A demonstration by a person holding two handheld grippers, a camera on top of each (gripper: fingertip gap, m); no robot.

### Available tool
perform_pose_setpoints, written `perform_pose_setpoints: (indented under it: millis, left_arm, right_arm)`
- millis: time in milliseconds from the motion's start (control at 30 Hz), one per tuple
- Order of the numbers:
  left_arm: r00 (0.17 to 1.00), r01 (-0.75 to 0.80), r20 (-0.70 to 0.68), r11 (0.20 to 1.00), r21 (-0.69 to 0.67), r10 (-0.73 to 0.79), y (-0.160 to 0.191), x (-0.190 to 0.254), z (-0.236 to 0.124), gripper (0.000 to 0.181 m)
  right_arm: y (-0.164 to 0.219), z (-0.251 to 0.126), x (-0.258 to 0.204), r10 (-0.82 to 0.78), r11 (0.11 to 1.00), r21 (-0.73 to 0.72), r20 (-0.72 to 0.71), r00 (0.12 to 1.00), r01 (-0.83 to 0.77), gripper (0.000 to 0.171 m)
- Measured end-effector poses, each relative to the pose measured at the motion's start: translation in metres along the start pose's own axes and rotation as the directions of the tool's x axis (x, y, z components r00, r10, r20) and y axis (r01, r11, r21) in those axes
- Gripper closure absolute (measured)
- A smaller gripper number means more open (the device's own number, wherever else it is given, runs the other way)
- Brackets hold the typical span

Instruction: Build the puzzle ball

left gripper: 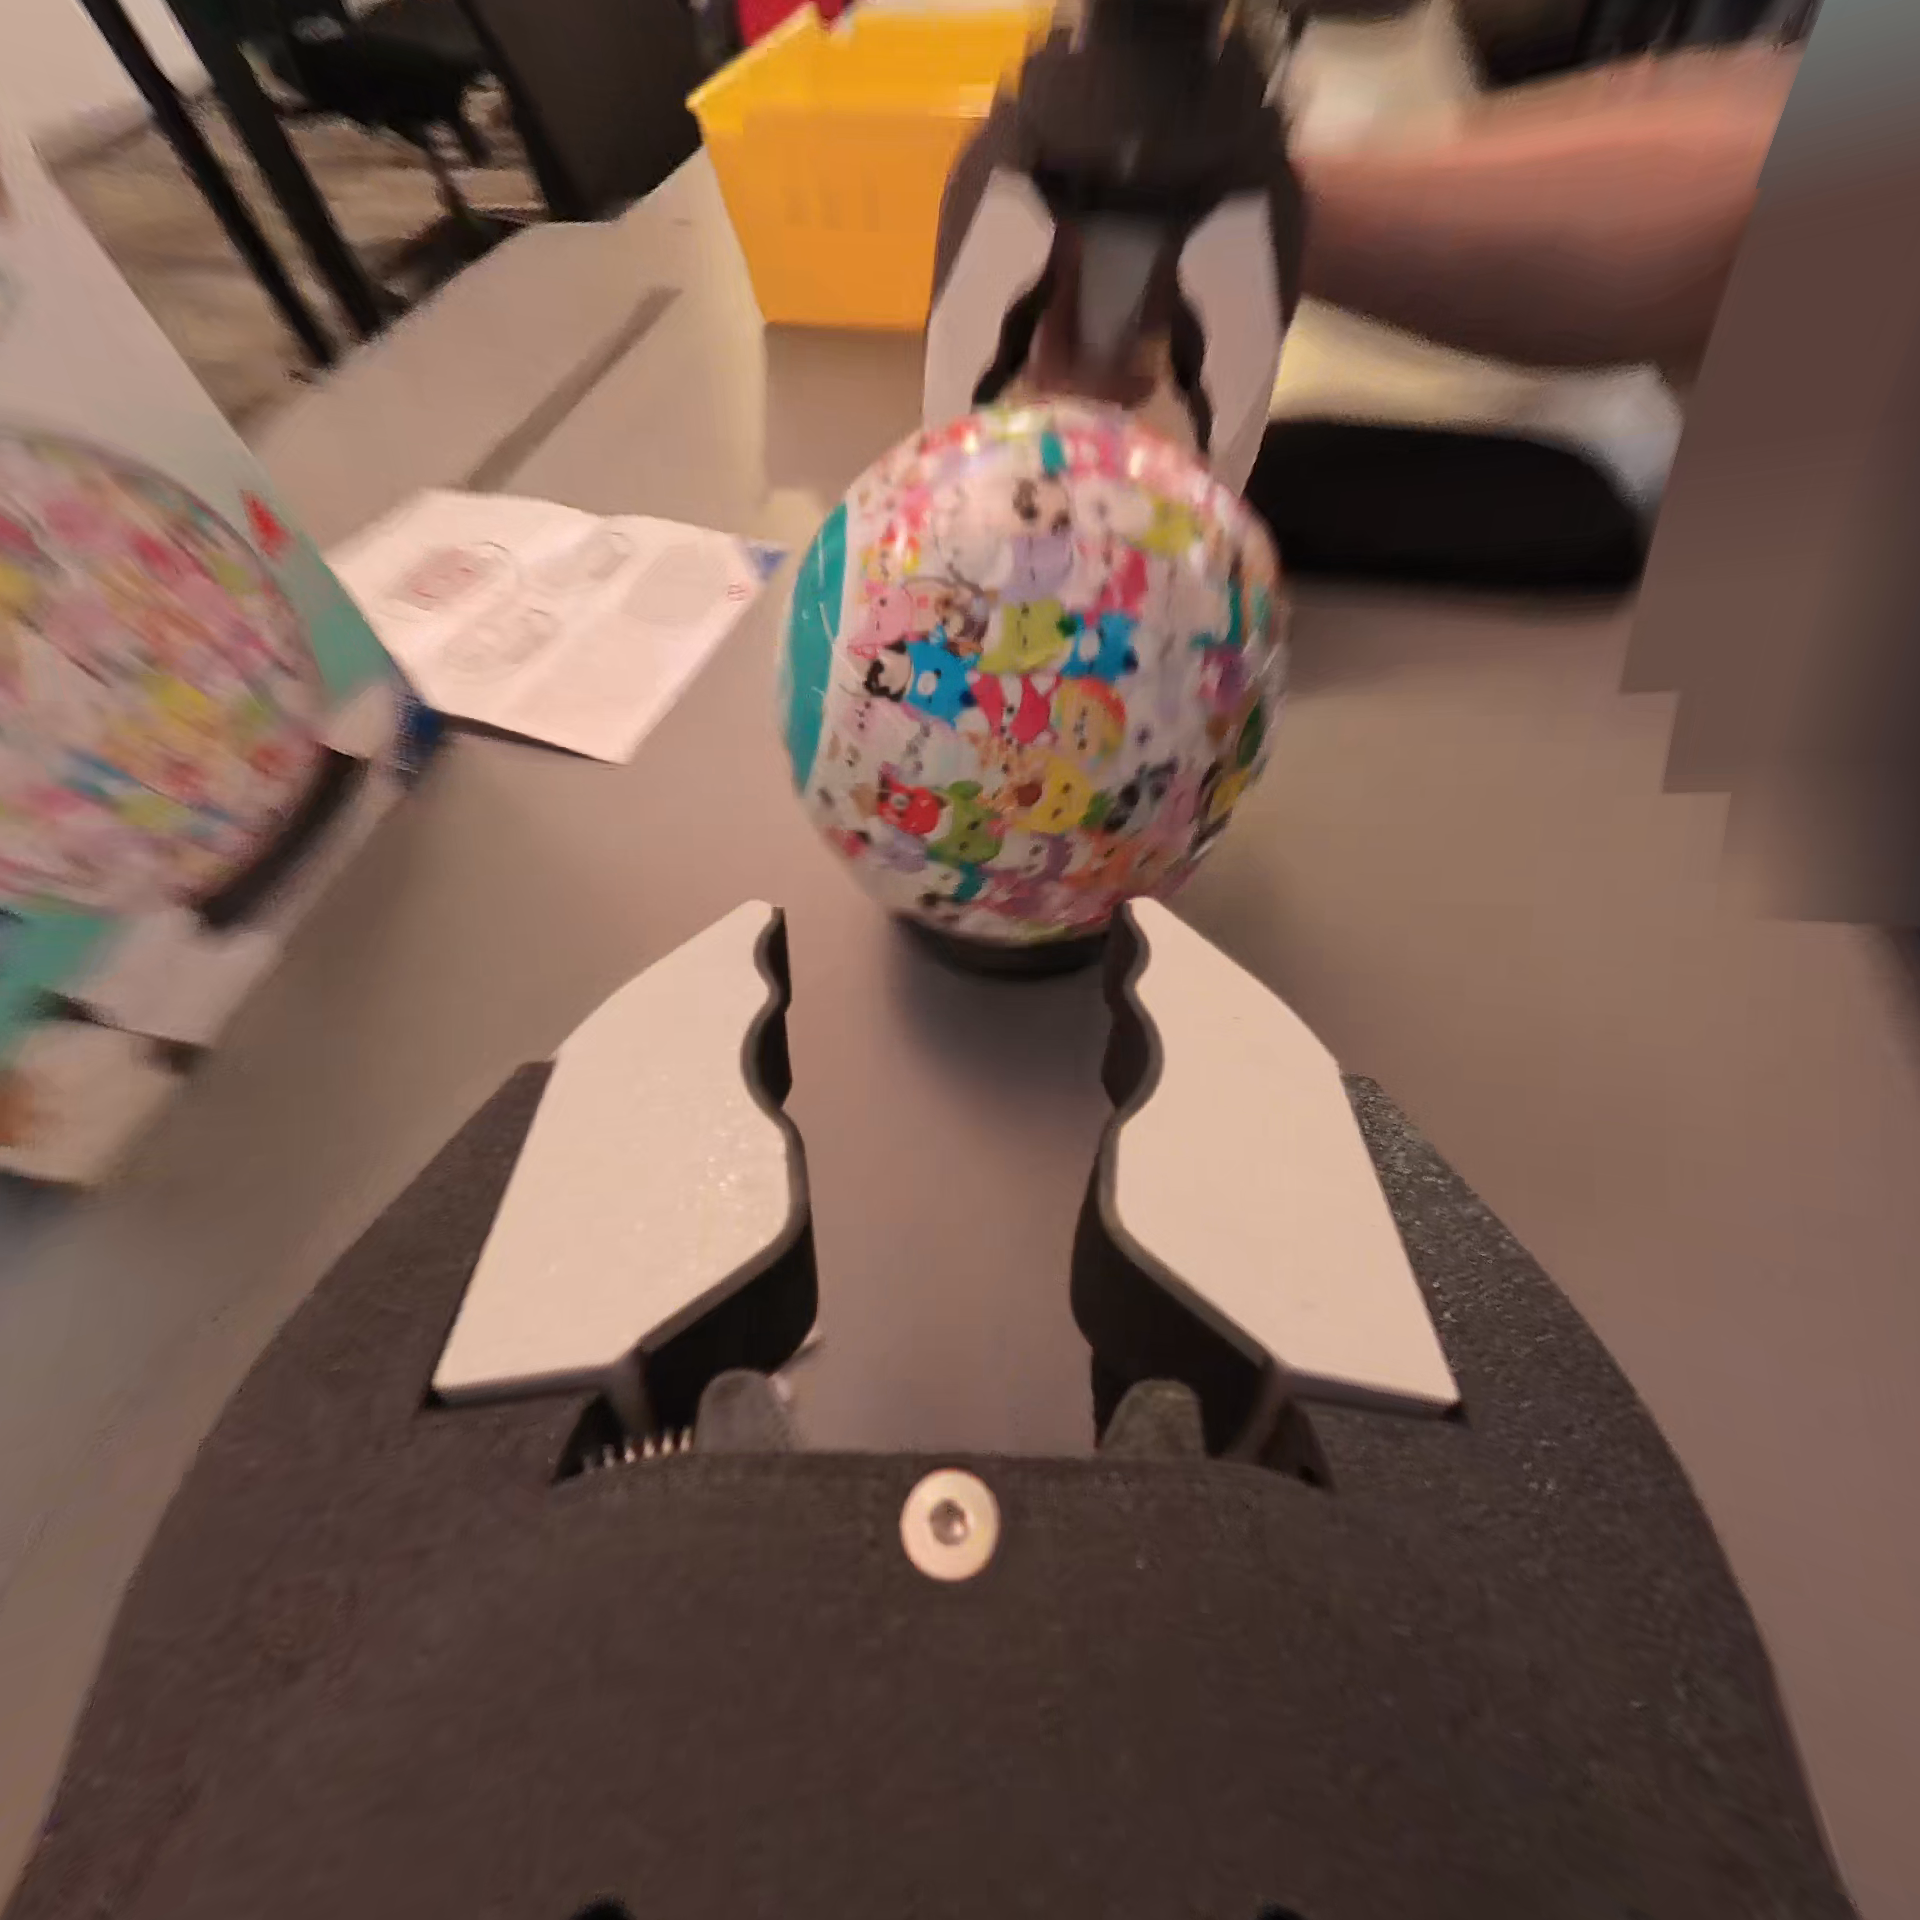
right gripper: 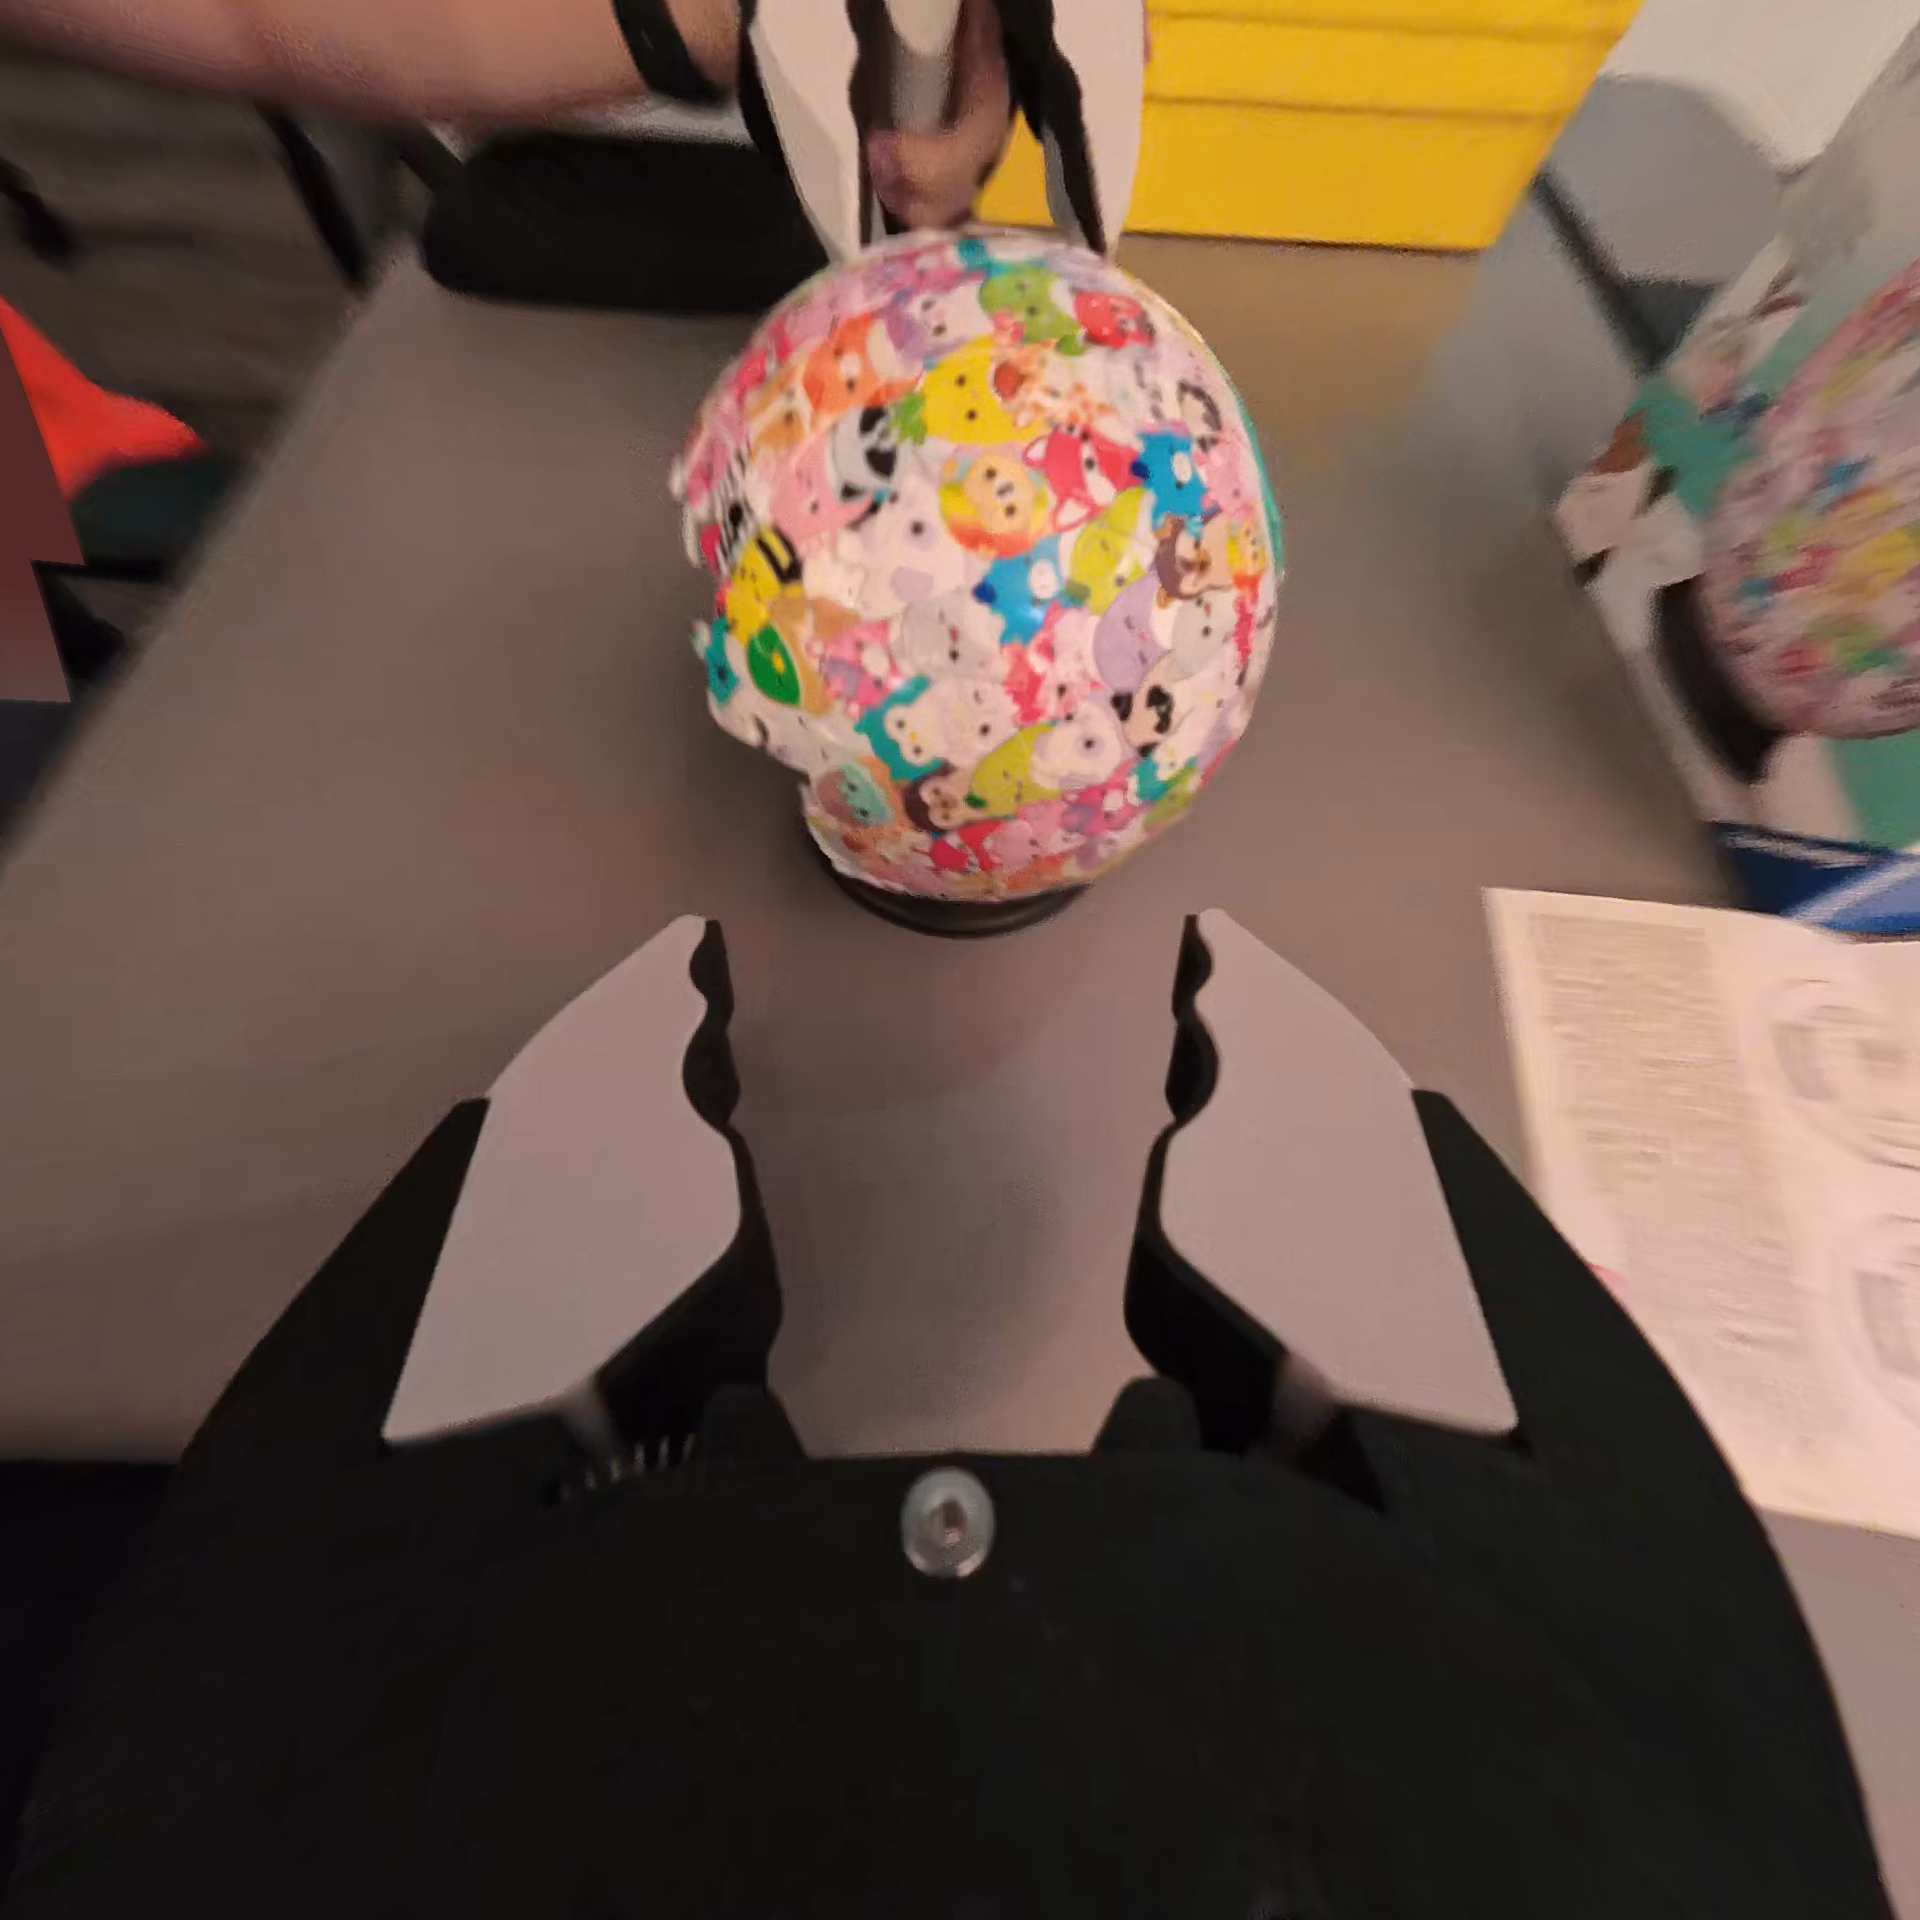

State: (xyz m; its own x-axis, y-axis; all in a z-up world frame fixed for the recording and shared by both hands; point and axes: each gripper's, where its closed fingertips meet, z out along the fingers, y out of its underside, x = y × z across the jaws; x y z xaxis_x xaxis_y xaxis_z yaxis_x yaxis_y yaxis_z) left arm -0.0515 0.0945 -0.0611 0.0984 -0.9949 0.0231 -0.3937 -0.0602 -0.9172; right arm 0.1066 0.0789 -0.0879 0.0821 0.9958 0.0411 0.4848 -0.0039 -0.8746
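Near done: puzzle ball (right gripper: 982, 561) on stand, side gap remaining. Both fingers spread, empty. Next: fetching missing piece.

No text I can read, print on my leaflet (right gripper: 1714, 1195) too blurred, puzzle box (left gripper: 156, 675) lettering smeared, yellow bin (left gripper: 831, 197) marks illegible.

the puzzle ball (left gripper: 1034, 675) stands upright in the centre of the left wrist view, a little above the middle, seated on a small black ring stand (left gripper: 997, 948) on the grey table (left gripper: 1455, 1039). its shell is crowded with bright cartoon animals, and a teal patch shows at its left edge. in the right wrist view the puzzle ball (right gripper: 982, 566) has a jagged, unfilled gap at its left side.
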Motion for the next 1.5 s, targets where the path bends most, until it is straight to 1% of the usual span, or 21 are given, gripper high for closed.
perform_pose_setpoints:
  millis: [67, 100, 133, 167, 200, 267, 333, 400, 467, 533, 633, 767, 833, 933, 1100, 1167, 1267, 1400, 1500]
  left_arm:
    - [0.977, 0.200, -0.087, 0.978, 0.050, -0.196, 0.001, 0.003, 0.002, 0.111]
    - [0.950, 0.291, -0.138, 0.954, 0.076, -0.279, 0.000, 0.006, 0.002, 0.109]
    - [0.922, 0.363, -0.188, 0.926, 0.107, -0.340, -0.003, 0.010, 0.002, 0.107]
    - [0.903, 0.401, -0.225, 0.906, 0.134, -0.367, -0.005, 0.014, 0.002, 0.104]
    - [0.903, 0.403, -0.227, 0.903, 0.149, -0.365, -0.004, 0.016, 0.003, 0.101]
    - [0.945, 0.311, -0.153, 0.940, 0.140, -0.290, 0.006, 0.015, 0.009, 0.096]
    - [0.974, 0.217, -0.092, 0.968, 0.128, -0.206, 0.011, 0.013, 0.015, 0.086]
    - [0.987, 0.147, -0.077, 0.983, 0.107, -0.139, 0.012, 0.016, 0.022, 0.083]
    - [0.997, 0.070, -0.049, 0.994, 0.088, -0.066, 0.013, 0.014, 0.027, 0.084]
    - [1.000, -0.002, -0.018, 0.998, 0.060, 0.003, 0.015, 0.012, 0.030, 0.090]
    - [0.994, -0.105, 0.021, 0.994, 0.031, 0.104, 0.015, 0.008, 0.034, 0.093]
    - [0.980, -0.194, 0.047, 0.981, -0.022, 0.195, 0.013, 0.006, 0.037, 0.088]
    - [0.977, -0.208, 0.035, 0.978, -0.028, 0.209, 0.012, 0.009, 0.040, 0.089]
    - [0.978, -0.204, 0.033, 0.979, -0.025, 0.205, 0.010, 0.010, 0.043, 0.085]
    - [0.989, -0.143, 0.025, 0.990, 0.008, 0.142, 0.010, 0.011, 0.049, 0.082]
    - [0.992, -0.120, 0.029, 0.993, 0.010, 0.120, 0.010, 0.012, 0.051, 0.078]
    - [0.991, -0.126, 0.036, 0.992, 0.006, 0.126, 0.012, 0.012, 0.054, 0.076]
    - [0.995, -0.098, 0.025, 0.995, 0.035, 0.097, 0.009, 0.012, 0.056, 0.079]
    - [0.995, -0.104, 0.017, 0.994, 0.043, 0.103, 0.008, 0.015, 0.056, 0.084]
  right_arm:
    - [-0.009, 0.003, -0.001, 0.136, 0.988, 0.066, 0.092, 0.986, -0.143, 0.087]
    - [-0.013, 0.004, 0.000, 0.186, 0.975, 0.099, 0.117, 0.976, -0.197, 0.088]
    - [-0.014, 0.003, 0.004, 0.220, 0.965, 0.122, 0.109, 0.969, -0.233, 0.087]
    - [-0.016, 0.002, 0.004, 0.219, 0.960, 0.150, 0.114, 0.969, -0.234, 0.087]
    - [-0.015, 0.001, 0.006, 0.184, 0.967, 0.161, 0.082, 0.979, -0.196, 0.087]
    - [-0.006, 0.001, 0.012, 0.083, 0.988, 0.130, -0.017, 0.996, -0.080, 0.082]
    - [-0.007, 0.005, 0.010, 0.043, 0.991, 0.125, -0.035, 0.998, -0.038, 0.080]
    - [-0.011, 0.011, 0.005, 0.017, 0.991, 0.132, -0.017, 1.000, -0.014, 0.078]
    - [-0.004, 0.017, 0.003, -0.011, 0.996, 0.084, -0.009, 1.000, 0.012, 0.078]
    - [0.003, 0.020, 0.003, -0.044, 0.998, 0.050, -0.017, 0.999, 0.045, 0.079]
    - [0.003, 0.021, 0.009, -0.088, 0.995, 0.043, -0.056, 0.995, 0.091, 0.081]
    - [-0.001, 0.026, 0.013, -0.124, 0.991, 0.040, -0.061, 0.990, 0.127, 0.084]
    - [0.000, 0.030, 0.012, -0.127, 0.991, 0.040, -0.050, 0.991, 0.129, 0.084]
    - [0.000, 0.035, 0.011, -0.126, 0.991, 0.041, -0.043, 0.991, 0.128, 0.084]
    - [-0.005, 0.036, 0.011, -0.077, 0.994, 0.077, -0.035, 0.996, 0.080, 0.086]
    - [-0.005, 0.036, 0.011, -0.070, 0.994, 0.076, -0.033, 0.997, 0.072, 0.087]
    - [-0.005, 0.036, 0.011, -0.069, 0.994, 0.077, -0.033, 0.997, 0.072, 0.088]
    - [-0.005, 0.037, 0.010, -0.056, 0.995, 0.081, -0.024, 0.998, 0.058, 0.089]
    - [-0.005, 0.037, 0.009, -0.055, 0.995, 0.083, -0.021, 0.998, 0.056, 0.090]
